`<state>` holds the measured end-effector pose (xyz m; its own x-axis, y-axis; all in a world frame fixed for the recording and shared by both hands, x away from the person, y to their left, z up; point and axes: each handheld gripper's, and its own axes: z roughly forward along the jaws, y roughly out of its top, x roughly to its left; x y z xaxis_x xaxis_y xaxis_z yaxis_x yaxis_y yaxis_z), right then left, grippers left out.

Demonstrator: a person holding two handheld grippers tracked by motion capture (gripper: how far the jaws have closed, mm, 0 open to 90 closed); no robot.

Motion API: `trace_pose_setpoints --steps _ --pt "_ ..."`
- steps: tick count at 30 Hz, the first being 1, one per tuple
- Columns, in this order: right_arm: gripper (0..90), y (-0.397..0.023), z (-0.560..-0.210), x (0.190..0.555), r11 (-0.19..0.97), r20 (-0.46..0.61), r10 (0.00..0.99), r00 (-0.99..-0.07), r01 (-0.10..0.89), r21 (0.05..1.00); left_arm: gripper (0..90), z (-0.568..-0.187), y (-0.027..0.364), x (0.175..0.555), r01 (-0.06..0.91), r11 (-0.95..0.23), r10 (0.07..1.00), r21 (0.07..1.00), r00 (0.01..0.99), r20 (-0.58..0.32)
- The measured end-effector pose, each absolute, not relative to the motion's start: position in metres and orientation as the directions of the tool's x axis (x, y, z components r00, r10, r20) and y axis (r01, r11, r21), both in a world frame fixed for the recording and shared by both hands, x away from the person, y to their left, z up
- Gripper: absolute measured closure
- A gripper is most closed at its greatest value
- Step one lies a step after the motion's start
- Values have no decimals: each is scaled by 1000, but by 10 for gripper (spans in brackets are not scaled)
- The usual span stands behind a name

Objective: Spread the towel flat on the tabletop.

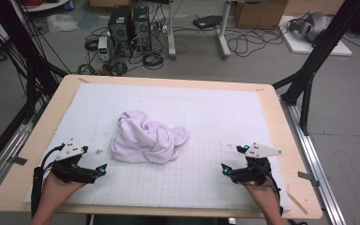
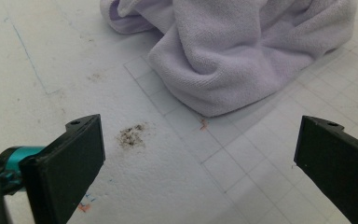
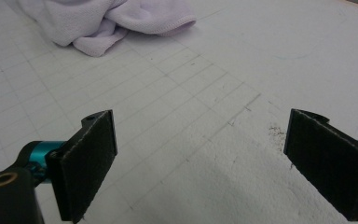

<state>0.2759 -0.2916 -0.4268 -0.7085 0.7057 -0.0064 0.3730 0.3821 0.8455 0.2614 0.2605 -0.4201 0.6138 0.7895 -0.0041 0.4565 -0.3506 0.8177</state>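
Between both grippers' spread jaws (nothing pinched) lies an unlabelled lilac towel (image 1: 149,138)

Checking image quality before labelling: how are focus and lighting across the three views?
High view: even, soft light, slightly grainy, towel clear. Left gripper view: towel weave sharp, near claw edges soft. Right gripper view: grid mat crisp, mild shadow under the claw.

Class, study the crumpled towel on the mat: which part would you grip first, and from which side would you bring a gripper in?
Probably the rolled edge of the towel that juts toward the right gripper, coming in low from that side. That flap lies apart from the bunched heap and ends in a free hem, so open jaws could likely straddle it. The left gripper faces a thicker rounded fold.
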Motion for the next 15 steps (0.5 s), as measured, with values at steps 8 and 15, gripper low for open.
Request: trace_pose_setpoints --steps 8,15 --pt "86 -291 -427 276 384 -4 703 -711 375 844 22 -421 260 261 459 -360 788 813 616 1" --pt "86 -288 -427 277 393 -10 700 -714 373 840 22 -422 261 261 457 -364 786 812 618 5"
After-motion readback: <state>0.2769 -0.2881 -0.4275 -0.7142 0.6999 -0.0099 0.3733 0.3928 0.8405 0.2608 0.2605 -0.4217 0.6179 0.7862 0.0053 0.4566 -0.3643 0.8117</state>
